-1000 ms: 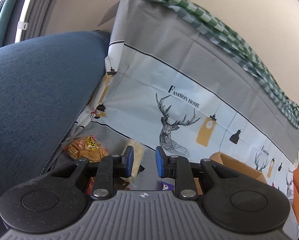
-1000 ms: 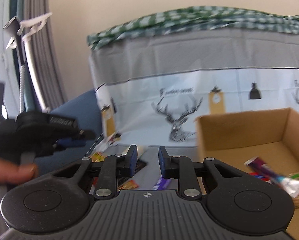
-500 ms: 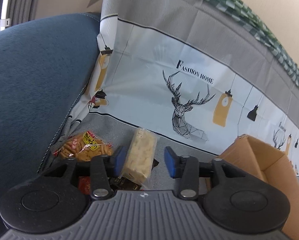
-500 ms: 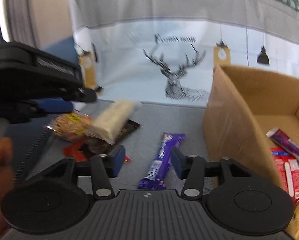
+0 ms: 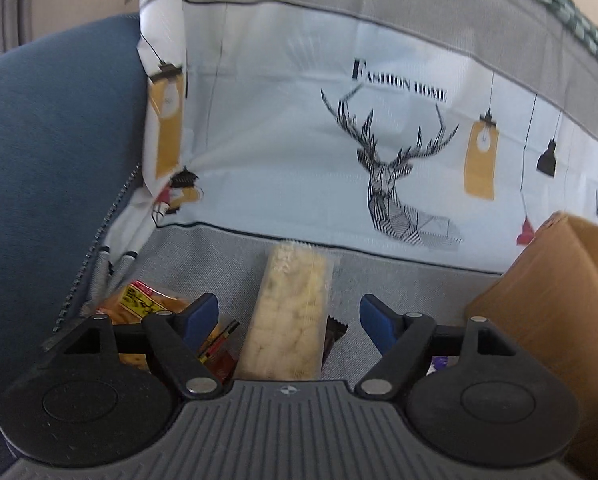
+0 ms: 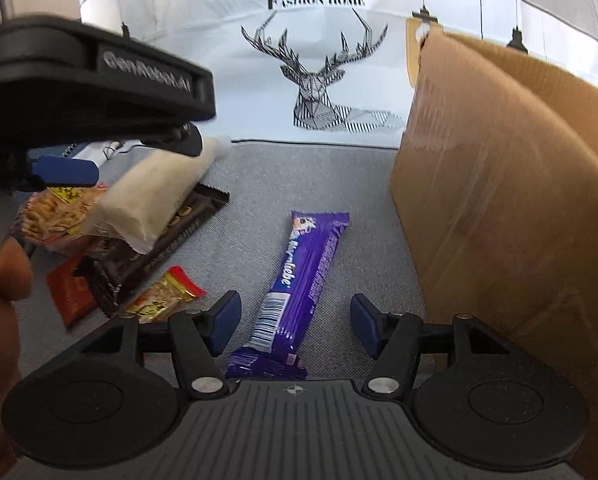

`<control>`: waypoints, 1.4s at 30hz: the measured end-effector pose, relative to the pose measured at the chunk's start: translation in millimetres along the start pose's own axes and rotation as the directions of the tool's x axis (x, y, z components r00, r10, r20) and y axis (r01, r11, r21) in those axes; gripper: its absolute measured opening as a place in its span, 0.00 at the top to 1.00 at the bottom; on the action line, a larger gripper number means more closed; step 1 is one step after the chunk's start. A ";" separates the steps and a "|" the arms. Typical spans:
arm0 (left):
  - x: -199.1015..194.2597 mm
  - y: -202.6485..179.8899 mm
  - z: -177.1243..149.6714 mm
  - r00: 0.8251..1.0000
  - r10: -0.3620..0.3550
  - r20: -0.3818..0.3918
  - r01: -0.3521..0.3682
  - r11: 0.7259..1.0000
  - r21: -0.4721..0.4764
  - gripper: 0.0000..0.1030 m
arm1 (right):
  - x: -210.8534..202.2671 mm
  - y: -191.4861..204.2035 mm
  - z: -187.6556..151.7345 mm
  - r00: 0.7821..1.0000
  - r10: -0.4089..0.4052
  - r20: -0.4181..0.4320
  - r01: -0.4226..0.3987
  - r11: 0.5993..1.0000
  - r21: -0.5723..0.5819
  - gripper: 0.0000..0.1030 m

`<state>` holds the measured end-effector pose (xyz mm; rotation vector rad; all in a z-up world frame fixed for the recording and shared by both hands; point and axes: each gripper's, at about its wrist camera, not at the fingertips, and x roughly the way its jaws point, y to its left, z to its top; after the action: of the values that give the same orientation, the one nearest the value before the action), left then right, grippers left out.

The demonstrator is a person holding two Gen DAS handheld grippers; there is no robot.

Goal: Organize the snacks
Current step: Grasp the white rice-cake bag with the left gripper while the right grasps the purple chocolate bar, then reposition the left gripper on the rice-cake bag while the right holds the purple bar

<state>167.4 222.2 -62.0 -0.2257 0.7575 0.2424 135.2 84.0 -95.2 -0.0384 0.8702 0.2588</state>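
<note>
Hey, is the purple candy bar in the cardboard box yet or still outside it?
Outside: purple candy bar lies flat on gray cloth, left of cardboard box.

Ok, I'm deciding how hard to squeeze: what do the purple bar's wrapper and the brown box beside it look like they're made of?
The long purple snack bar seems wrapped in thin glossy plastic film: printed, barcoded, crimped ends. The tall brown box looks like matte corrugated cardboard, with what may be clear tape shining on its wall.

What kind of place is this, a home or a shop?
Probably a home: a blue sofa cushion, a deer-print cover reading "Fashion Home", and loose snacks beside a cardboard box.
</note>
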 end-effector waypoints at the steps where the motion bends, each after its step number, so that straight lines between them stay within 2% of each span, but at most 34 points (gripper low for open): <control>1: 2.3 -1.1 -0.7 1.000 0.001 -0.005 -0.001 1.000 0.001 0.20 | 0.9 0.5 0.6 1.000 -0.001 0.001 0.001 1.000 -0.007 0.41; 3: 6.3 -4.0 -2.2 1.000 0.002 -0.013 -0.002 1.000 0.013 0.21 | 1.8 0.7 1.4 1.000 0.005 0.007 -0.005 1.000 -0.013 0.45; 5: 9.9 -7.5 -4.5 1.000 0.011 -0.026 -0.010 0.999 0.036 0.24 | 2.1 1.7 2.2 1.000 0.014 0.017 -0.014 1.000 -0.025 0.58; 6: 11.4 -9.0 -5.9 0.999 0.016 -0.032 -0.015 0.999 0.049 0.31 | 1.3 2.7 2.4 1.000 0.019 0.021 -0.018 0.999 -0.034 0.71; 7: 13.2 -10.2 -7.1 0.999 0.026 -0.041 -0.023 0.998 0.062 0.35 | 0.4 3.4 2.3 0.999 0.027 0.024 -0.026 0.999 -0.039 0.79; 9: 17.0 -10.8 -8.9 0.997 0.046 -0.066 -0.041 0.996 0.077 0.54 | -1.5 3.8 2.1 0.999 0.043 0.027 -0.041 0.998 -0.040 0.79; 11: 17.0 -7.8 -8.0 0.997 0.038 -0.071 -0.034 0.998 0.059 0.59 | -2.9 4.9 1.9 0.998 0.048 0.031 -0.047 0.998 -0.047 0.79; 20: -13.7 11.6 -1.9 0.998 0.010 -0.063 -0.013 0.998 -0.055 0.61 | -27.4 2.8 -0.5 0.994 0.094 0.056 -0.090 0.993 -0.074 0.79; 25: -51.6 23.8 -11.5 0.997 -0.017 -0.076 0.005 0.988 -0.156 0.61 | -54.7 -2.1 -6.5 0.985 0.172 0.022 -0.169 0.980 -0.110 0.79; 29: -89.4 32.0 -31.2 0.993 -0.049 -0.110 0.021 0.970 -0.244 0.61 | -85.9 -5.4 -21.5 0.971 0.238 -0.022 -0.239 0.961 -0.140 0.79; 32: -115.1 41.3 -52.5 0.982 -0.095 -0.162 0.039 0.947 -0.320 0.61 | -111.4 -9.7 -35.4 0.952 0.300 -0.059 -0.306 0.938 -0.161 0.79; 36: -131.0 55.2 -81.0 0.955 -0.160 -0.249 0.046 0.910 -0.412 0.61 | -130.4 -15.2 -54.5 0.933 0.336 -0.127 -0.354 0.923 -0.154 0.79; 39: -128.8 57.2 -89.6 0.939 -0.148 -0.312 0.013 0.918 -0.397 0.61 | -126.8 -14.5 -63.4 0.930 0.325 -0.174 -0.354 0.919 -0.174 0.79; 42: -121.9 55.0 -89.5 0.934 -0.126 -0.335 -0.003 0.933 -0.359 0.60 | -117.3 -14.9 -68.3 0.928 0.307 -0.211 -0.346 0.920 -0.186 0.79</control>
<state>7.6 232.2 -46.1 -0.6500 1.0607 0.2810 15.3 35.6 -51.2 -0.1244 1.0223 0.6760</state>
